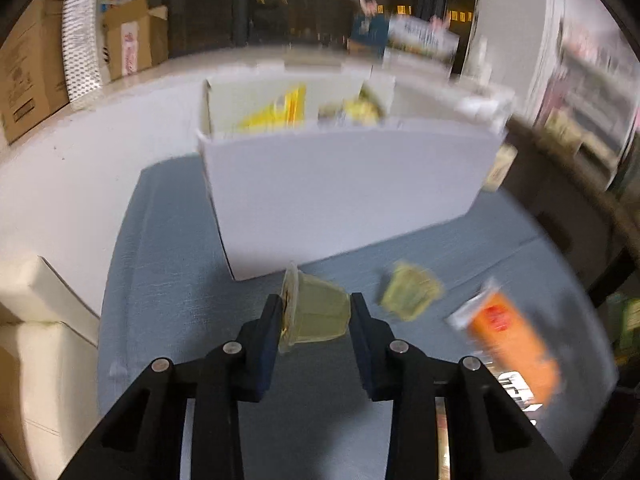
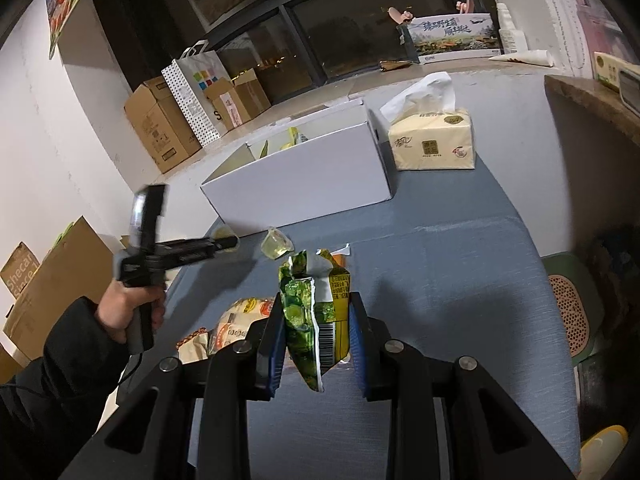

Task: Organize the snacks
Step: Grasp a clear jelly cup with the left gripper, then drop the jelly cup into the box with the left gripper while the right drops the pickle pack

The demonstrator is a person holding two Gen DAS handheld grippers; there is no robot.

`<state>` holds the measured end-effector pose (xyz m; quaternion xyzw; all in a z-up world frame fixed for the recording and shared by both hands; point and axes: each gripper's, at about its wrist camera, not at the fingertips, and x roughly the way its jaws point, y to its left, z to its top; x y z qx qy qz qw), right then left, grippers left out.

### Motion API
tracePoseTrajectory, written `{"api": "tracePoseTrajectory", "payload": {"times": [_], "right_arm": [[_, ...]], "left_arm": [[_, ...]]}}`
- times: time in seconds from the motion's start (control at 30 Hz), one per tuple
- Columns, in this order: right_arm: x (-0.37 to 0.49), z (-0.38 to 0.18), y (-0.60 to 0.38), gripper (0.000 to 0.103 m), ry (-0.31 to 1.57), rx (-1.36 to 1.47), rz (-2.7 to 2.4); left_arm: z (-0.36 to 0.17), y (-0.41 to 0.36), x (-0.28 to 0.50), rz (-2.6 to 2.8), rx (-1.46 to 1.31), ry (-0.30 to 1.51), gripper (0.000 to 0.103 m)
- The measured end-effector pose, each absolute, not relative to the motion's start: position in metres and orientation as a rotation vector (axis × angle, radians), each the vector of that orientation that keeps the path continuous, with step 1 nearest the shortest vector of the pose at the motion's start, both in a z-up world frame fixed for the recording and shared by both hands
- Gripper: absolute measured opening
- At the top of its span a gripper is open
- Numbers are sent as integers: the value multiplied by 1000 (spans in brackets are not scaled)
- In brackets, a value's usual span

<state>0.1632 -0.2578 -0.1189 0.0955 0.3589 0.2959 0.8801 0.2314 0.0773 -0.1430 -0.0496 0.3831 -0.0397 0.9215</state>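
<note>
A jelly cup point(image 1: 316, 312) sits clamped sideways in the left gripper point(image 1: 314, 308), above blue cloth point(image 1: 168, 280), near the white box point(image 1: 340, 184). The right gripper point(image 2: 316, 312) pinches a green snack bag point(image 2: 308, 312).

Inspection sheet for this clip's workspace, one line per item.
Surface: blue cloth over the table.
Job's things: white box holding yellow packets; jelly cup in the left gripper; second jelly cup and orange packet on the cloth; green snack bag in the right gripper.
Clutter: tissue pack beside the box.
Grippers: both sets of jaws closed on their snacks.
Cables: nothing seen.
Surroundings: cardboard boxes, dotted paper bag, dark window.
</note>
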Motion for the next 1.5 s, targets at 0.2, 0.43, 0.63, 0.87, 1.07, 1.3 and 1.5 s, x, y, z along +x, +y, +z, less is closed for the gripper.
{"api": "tracePoseTrajectory", "payload": {"times": [0.2, 0.43, 0.63, 0.87, 1.07, 1.3, 1.5], "right_arm": [[173, -115, -238, 30, 741, 185, 646], [221, -80, -199, 30, 682, 181, 687], [289, -49, -163, 30, 632, 116, 651], [375, -39, -140, 30, 647, 109, 555], [422, -40, -128, 97, 701, 123, 523], [407, -45, -144, 103, 672, 132, 515], [376, -45, -165, 103, 648, 150, 540]], "left_arm": [[-92, 76, 178, -144, -221, 600, 37], [-53, 75, 198, -167, -259, 513, 37], [-32, 87, 253, -116, -212, 508, 37], [-36, 105, 319, -77, -191, 574, 37], [-52, 110, 353, 33, -162, 657, 98], [-48, 99, 331, -11, -133, 633, 103], [-29, 82, 291, -69, -104, 610, 103]]}}
